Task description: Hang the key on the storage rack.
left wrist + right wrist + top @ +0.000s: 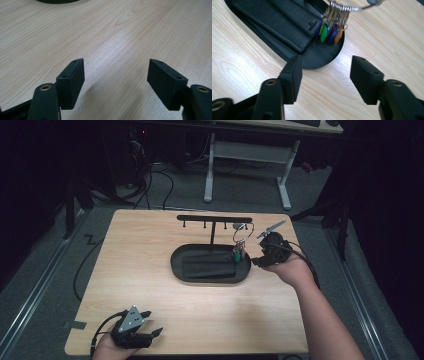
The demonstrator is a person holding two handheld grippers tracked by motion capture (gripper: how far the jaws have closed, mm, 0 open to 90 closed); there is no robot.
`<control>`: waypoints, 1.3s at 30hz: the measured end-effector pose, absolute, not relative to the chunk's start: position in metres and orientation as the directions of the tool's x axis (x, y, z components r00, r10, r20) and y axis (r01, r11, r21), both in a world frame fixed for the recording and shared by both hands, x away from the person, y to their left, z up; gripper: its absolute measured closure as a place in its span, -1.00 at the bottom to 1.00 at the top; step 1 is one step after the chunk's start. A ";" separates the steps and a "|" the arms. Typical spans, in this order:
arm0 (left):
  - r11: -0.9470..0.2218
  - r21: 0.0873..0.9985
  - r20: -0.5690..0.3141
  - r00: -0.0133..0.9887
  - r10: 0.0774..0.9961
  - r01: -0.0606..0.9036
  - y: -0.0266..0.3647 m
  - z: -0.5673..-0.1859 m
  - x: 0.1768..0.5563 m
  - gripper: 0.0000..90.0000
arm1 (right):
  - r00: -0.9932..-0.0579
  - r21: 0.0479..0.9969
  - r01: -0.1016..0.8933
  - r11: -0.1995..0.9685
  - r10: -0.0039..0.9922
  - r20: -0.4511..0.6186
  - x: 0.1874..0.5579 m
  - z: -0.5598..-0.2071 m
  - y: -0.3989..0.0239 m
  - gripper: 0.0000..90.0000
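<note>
- Standing by the table, I see the right tongs [256, 261] parked just off the right end of the black oval tray [176, 265], jaws spread apart with nothing between them.
- Ahead of those jaws, in the right gripper view, a ring of keys [334, 27] with coloured tags hangs down over the tray's near end; the tags sit right beside a black leather wallet [279, 20] lying in the tray.
- From the high view the big key ring [242, 234] looks hooked on the right-hand peg of the black T-shaped rack [214, 219] rising from the tray, though the peg itself is too small to be sure of.
- So the keys appear to be hung already, and the right tongs seem done with them; I judge the hanging step finished or nearly so.
- Well back from the tray, at the table's near left corner, the left tongs [150, 329] rest low over bare wood [120, 37], jaws wide and empty.
- What is left, as far as I can judge: drawing the right hand away, and perhaps dealing with the wallet.
</note>
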State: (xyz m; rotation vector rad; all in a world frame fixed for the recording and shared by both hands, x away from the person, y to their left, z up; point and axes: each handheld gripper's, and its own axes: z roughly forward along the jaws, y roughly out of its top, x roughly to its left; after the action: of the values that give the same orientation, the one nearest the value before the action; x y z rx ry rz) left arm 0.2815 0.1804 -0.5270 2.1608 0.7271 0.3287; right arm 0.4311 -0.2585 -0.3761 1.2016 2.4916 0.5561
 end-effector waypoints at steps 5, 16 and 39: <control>-0.500 0.772 -0.014 0.798 0.602 0.391 0.180 -0.527 0.281 -0.32 | -0.590 0.512 0.659 0.552 0.800 -0.103 0.414 -0.395 -0.265 -0.19; -0.495 0.771 -0.023 0.794 0.607 0.400 0.181 -0.528 0.281 -0.33 | -0.597 0.574 0.619 0.536 0.796 -0.099 0.377 -0.430 -0.271 -0.30; -0.469 0.771 -0.064 0.786 0.615 0.430 0.182 -0.529 0.283 -0.30 | -0.490 0.794 0.551 0.258 0.870 0.057 0.277 -0.520 -0.269 -0.47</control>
State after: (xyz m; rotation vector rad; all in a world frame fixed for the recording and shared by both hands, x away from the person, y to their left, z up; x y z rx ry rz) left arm 0.2829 0.1819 -0.5294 2.1367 0.7734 0.2818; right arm 0.2769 -0.2688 -0.5205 1.2929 2.1424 1.1057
